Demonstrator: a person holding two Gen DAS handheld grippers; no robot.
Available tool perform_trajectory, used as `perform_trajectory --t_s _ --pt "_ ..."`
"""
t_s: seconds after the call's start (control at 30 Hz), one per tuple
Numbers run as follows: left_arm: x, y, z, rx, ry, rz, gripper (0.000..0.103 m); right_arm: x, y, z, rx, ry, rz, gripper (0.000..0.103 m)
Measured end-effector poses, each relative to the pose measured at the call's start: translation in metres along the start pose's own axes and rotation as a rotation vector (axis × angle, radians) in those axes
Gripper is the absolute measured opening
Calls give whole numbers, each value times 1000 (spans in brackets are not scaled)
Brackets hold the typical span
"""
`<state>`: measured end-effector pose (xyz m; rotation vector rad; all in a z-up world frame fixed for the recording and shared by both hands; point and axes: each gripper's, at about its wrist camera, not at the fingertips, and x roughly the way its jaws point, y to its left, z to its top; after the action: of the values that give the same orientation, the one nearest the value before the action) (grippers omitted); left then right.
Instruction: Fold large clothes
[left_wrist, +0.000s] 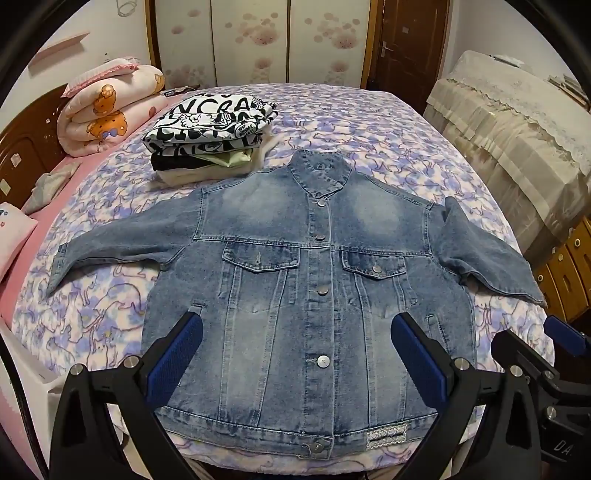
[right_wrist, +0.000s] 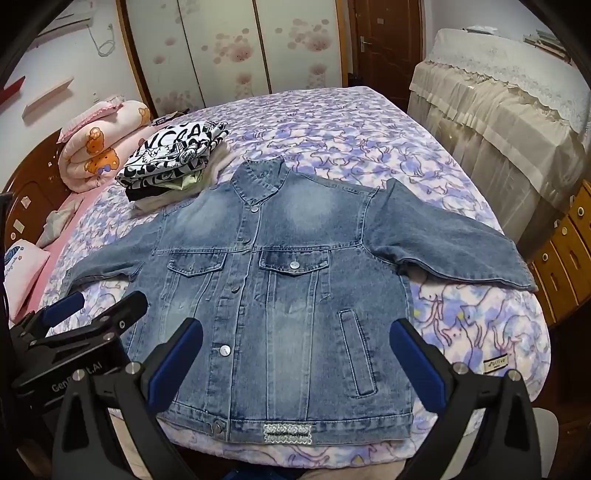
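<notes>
A blue denim jacket (left_wrist: 306, 280) lies flat and buttoned, front up, on the bed, collar away from me, both sleeves spread out sideways; it also shows in the right wrist view (right_wrist: 280, 295). My left gripper (left_wrist: 297, 339) is open and empty, hovering above the jacket's lower front near the hem. My right gripper (right_wrist: 295, 347) is open and empty, hovering above the jacket's lower right side by the slit pocket. The right gripper shows at the right edge of the left wrist view (left_wrist: 535, 354); the left gripper shows at the left of the right wrist view (right_wrist: 99, 310).
A stack of folded clothes (left_wrist: 210, 136) with a black-and-white printed top sits beyond the jacket's left shoulder. A rolled pink quilt (left_wrist: 107, 107) lies by the headboard. The bed has a purple floral cover (left_wrist: 369, 118). A lace-covered cabinet (left_wrist: 517, 122) stands on the right.
</notes>
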<state>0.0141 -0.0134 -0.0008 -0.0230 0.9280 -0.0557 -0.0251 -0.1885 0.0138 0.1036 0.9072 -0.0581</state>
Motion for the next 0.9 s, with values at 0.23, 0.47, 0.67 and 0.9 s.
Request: perform_trajectory --t_s 0.23,0.47,0.67,0.9 --pt "1 0 -1 -2 2 -3 101 1 0 0 2 -2 4 102" --pt "2 0 -1 -7 9 -3 101 1 1 -1 5 -5 1 102" --pt "2 0 -2 -10 11 -2 101 1 -1 -2 7 -3 5 102" --pt "2 0 -3 -11 12 -1 101 4 2 -4 3 -1 2 102"
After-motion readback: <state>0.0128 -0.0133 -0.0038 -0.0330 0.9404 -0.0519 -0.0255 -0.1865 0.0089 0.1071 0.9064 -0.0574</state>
